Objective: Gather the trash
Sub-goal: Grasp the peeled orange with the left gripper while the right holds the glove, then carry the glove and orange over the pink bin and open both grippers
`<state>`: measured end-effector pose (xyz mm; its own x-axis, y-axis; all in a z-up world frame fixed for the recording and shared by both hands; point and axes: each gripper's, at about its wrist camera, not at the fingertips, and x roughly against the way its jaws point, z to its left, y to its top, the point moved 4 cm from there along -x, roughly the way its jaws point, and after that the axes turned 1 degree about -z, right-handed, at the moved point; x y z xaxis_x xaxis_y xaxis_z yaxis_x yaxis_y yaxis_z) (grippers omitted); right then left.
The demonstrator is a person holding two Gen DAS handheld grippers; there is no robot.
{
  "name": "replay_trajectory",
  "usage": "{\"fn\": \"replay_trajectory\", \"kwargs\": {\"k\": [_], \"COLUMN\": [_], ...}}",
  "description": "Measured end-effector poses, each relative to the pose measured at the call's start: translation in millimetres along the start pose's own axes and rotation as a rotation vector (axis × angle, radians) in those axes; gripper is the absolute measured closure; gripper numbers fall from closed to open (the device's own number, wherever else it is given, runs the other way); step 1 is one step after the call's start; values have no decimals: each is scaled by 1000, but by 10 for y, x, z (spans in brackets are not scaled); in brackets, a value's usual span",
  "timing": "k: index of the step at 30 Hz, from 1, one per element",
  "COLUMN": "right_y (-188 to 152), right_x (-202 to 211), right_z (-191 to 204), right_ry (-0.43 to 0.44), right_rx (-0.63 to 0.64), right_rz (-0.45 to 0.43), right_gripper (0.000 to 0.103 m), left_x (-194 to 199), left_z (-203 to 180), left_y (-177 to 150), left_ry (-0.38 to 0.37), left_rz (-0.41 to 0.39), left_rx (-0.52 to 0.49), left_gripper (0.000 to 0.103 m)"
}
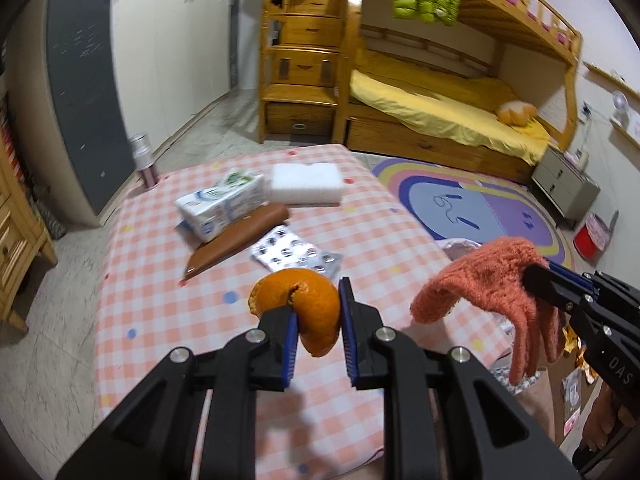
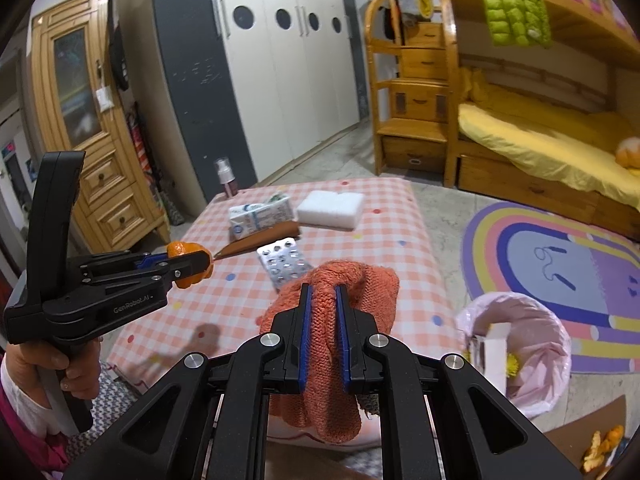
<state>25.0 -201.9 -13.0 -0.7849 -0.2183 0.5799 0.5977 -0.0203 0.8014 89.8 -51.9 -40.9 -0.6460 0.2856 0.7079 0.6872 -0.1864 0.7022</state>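
Two loads aloft: your left claw (image 1: 318, 314) pinches orange peel (image 1: 298, 300) between its pads; your right claw (image 2: 323, 322) clamps a knitted glove (image 2: 334, 336). Peel's light, brittle; grip gently. Lined bin (image 2: 520, 344) sits right of the right claw.

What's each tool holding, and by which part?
Left tool pinches the orange peel across its curled middle. Right tool clamps the glove on a bunched fold, rest hanging below.
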Motion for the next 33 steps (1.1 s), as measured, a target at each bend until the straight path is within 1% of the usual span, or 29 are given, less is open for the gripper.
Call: {"fn": "replay_trajectory", "kwargs": {"k": [4, 10, 15, 19, 22, 25, 28, 30, 31, 33], "right_y": [-20, -92, -178, -242, -273, -280, -284, -284, -287, -292], "right_x": [151, 357, 445, 404, 334, 265, 170, 75, 39, -59], "right_z": [-293, -812, -1243, -1633, -1868, -2058, -2251, -2389, -2427, -2542], "right_ry": [-54, -154, -239, -294, -319, -335, -349, -345, -342, -339], "right_rx": [-45, -115, -168, -221, -256, -278, -299, -318, -324, -346], "right_rz": [-18, -41, -42, -26, -12, -2, 9, 21, 27, 43], "right_gripper": [91, 91, 91, 91, 91, 91, 91, 91, 88, 85], "left_x": [-88, -291, -536, -775, -964, -1178, -1392, -1541, -1603, -1721], "left_z": [-360, -1090, -1606, -1985, -2214, -2453, -2610, -2699, -2724, -2769], "left_y": [83, 213, 252, 298, 335, 375, 414, 439, 450, 470], "left_ry": [-44, -143, -202, -249, -288, -325, -344, -341, -337, -329], "left_rz": [3, 3, 28, 57, 84, 111, 135, 147, 150, 164], "left_rx": [-66, -191, -275, -321, -336, -349, -358, -368, -372, -377], "left_gripper": [86, 86, 86, 86, 85, 85, 85, 83, 80, 62]}}
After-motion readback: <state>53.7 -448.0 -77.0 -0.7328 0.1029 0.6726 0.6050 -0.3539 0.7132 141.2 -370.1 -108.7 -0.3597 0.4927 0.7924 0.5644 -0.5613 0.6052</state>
